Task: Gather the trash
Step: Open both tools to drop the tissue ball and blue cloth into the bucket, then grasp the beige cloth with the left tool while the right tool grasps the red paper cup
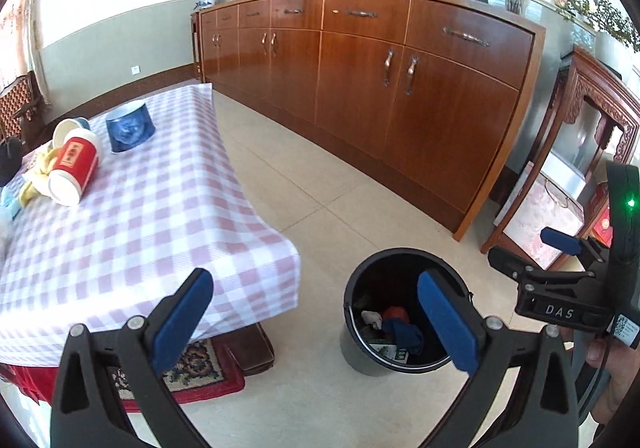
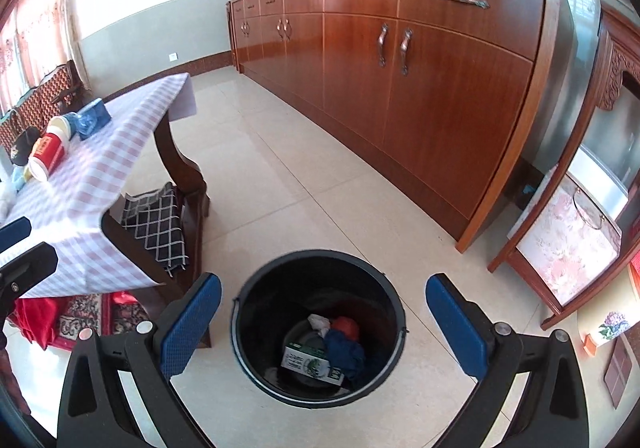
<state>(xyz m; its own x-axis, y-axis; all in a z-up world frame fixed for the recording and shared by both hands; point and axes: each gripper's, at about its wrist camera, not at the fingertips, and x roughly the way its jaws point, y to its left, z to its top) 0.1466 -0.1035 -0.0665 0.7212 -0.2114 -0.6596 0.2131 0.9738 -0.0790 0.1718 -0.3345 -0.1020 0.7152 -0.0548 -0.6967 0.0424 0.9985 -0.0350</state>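
Note:
A black trash bin (image 2: 320, 388) stands on the tiled floor with a green-and-white carton (image 2: 310, 362), a blue cloth (image 2: 344, 352), a red item and a white crumpled scrap inside. My right gripper (image 2: 323, 322) hangs open right above the bin, holding nothing. My left gripper (image 1: 316, 322) is open and empty between the table corner and the bin (image 1: 360, 358). On the checked tablecloth (image 1: 140, 215) lie a red-and-white cup (image 1: 76, 171), a second white cup (image 1: 66, 129) and a blue bowl (image 1: 130, 129). The right gripper shows at the right edge of the left wrist view, held by a hand.
A long wooden sideboard (image 1: 380, 87) runs along the far side. A carved wooden stand (image 2: 580, 207) is at the right. A chair with a checked cushion (image 2: 160, 224) is tucked under the table, and a patterned rug (image 1: 192, 368) lies beneath it.

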